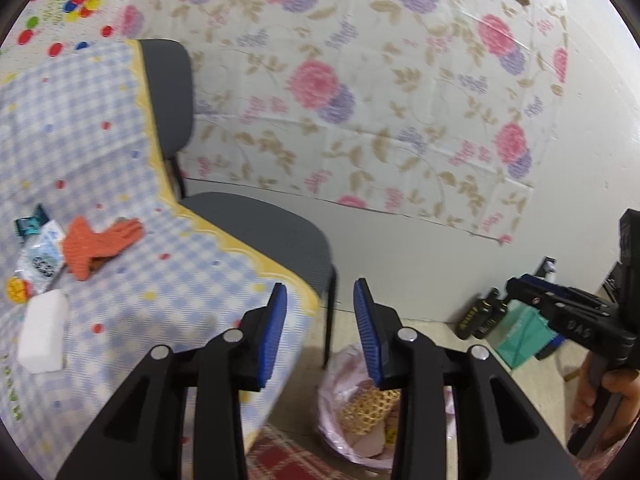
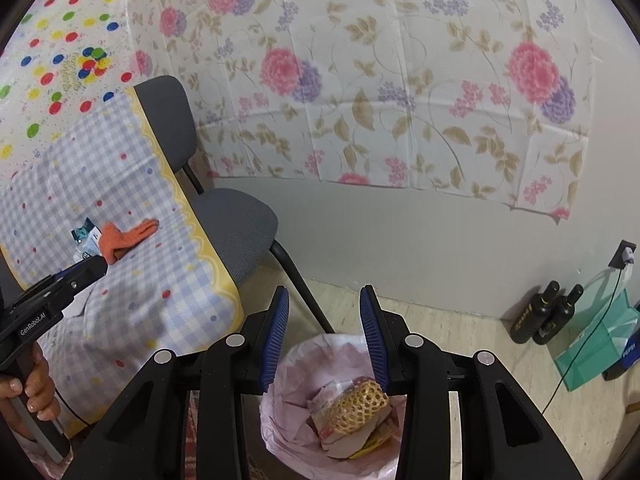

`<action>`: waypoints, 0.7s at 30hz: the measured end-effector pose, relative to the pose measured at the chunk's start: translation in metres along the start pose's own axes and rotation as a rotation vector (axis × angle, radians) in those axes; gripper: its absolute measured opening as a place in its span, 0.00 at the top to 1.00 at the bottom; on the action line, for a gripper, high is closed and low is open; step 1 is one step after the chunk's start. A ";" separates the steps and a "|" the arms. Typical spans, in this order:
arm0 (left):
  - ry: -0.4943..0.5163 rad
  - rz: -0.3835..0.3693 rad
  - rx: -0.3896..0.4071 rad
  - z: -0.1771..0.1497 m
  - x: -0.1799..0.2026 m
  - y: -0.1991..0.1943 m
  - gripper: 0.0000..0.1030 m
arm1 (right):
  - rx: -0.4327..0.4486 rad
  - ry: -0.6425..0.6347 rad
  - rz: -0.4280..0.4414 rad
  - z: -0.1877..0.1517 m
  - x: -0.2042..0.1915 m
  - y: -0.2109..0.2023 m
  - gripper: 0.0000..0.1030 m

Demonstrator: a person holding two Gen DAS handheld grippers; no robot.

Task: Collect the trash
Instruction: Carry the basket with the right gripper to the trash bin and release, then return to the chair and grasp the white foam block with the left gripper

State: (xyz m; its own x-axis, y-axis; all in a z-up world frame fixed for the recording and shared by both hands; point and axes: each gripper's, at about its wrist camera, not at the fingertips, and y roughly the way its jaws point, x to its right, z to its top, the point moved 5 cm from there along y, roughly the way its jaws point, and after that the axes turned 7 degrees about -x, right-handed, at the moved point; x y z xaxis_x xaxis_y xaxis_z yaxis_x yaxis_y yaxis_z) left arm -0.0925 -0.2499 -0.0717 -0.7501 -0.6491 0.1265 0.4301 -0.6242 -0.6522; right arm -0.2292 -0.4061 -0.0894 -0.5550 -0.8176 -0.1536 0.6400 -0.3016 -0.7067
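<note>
while part open, both fingers [image 2: 324, 336] hold nothing

Home room: checked tablecloth [image 1: 100, 128], grey chair [image 2: 236, 220], floral wall sheet [image 2: 380, 80].

The left gripper [image 1: 320, 308] tilts downward, its blue-padded jaws parted with nothing between them. The right gripper [image 2: 324, 312] tilts down likewise, jaws apart and empty. A hand [image 2: 28, 392] wraps the left gripper's handle; another hand [image 1: 608, 396] grips the right one's.
</note>
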 end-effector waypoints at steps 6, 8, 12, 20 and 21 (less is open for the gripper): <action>-0.044 0.139 0.013 -0.001 -0.038 -0.014 0.65 | 0.014 -0.049 0.060 0.015 -0.034 0.010 0.62; -0.065 0.175 0.014 -0.001 -0.050 -0.019 0.64 | 0.015 -0.081 0.087 0.020 -0.051 0.015 0.62; -0.095 0.273 0.012 -0.002 -0.076 -0.031 0.56 | 0.012 -0.134 0.139 0.026 -0.083 0.022 0.62; -0.187 0.393 -0.013 -0.013 -0.128 -0.052 0.49 | 0.036 -0.243 0.222 0.038 -0.143 0.030 0.62; -0.204 0.407 -0.013 -0.015 -0.137 -0.055 0.49 | 0.043 -0.254 0.231 0.039 -0.150 0.031 0.62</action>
State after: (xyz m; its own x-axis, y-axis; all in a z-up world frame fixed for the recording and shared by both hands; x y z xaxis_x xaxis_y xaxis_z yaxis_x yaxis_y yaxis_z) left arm -0.0210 -0.1199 -0.0645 -0.4070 -0.9134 0.0017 0.6620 -0.2962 -0.6885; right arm -0.1054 -0.3122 -0.0611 -0.2464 -0.9610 -0.1258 0.7584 -0.1103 -0.6424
